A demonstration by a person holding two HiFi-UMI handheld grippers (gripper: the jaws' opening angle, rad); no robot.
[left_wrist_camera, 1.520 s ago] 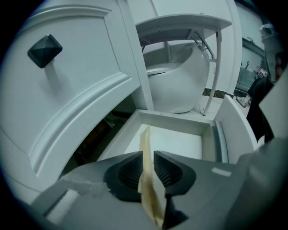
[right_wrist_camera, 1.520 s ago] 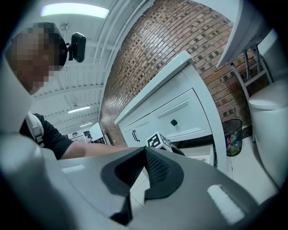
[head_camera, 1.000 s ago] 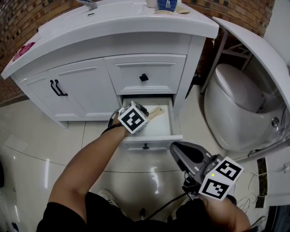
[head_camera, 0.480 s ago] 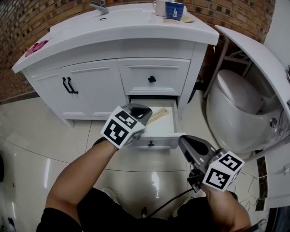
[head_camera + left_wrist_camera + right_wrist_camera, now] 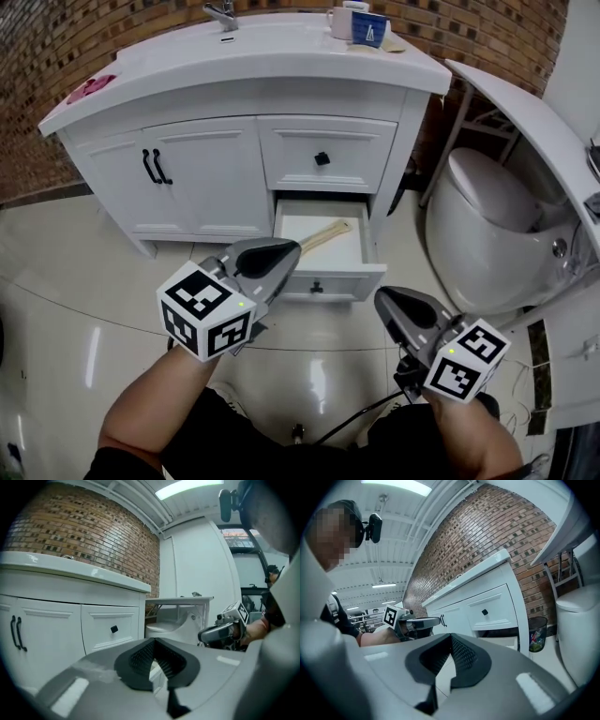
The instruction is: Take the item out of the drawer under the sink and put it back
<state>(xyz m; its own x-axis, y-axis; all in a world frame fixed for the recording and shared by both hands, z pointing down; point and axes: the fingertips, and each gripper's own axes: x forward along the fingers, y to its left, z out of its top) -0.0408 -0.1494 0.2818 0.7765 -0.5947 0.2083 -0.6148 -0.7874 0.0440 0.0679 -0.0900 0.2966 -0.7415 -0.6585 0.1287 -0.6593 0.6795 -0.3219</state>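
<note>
The lower drawer [image 5: 330, 279] of the white sink cabinet stands pulled out. A light wooden item [image 5: 324, 234] lies slantwise inside it. My left gripper [image 5: 281, 251] hangs above the floor in front of the drawer's left corner, shut, with nothing between its pads [image 5: 153, 654]. My right gripper [image 5: 385, 301] is lower right of the drawer, also shut and empty [image 5: 450, 656]. Each gripper shows in the other's view: the right gripper [image 5: 224, 630] and the left gripper [image 5: 415, 621]. The wooden item is not visible in either gripper view.
The closed upper drawer [image 5: 322, 158] sits above the open one, and double doors [image 5: 155, 167] are to its left. Cups [image 5: 361, 23] and a faucet [image 5: 223, 14] are on the counter. A toilet [image 5: 487, 225] stands at the right, with a bin [image 5: 536, 639] between it and the cabinet.
My left gripper has risen out of the drawer and drawn back toward me, leaving the wooden item lying inside. The right gripper shifted only slightly.
</note>
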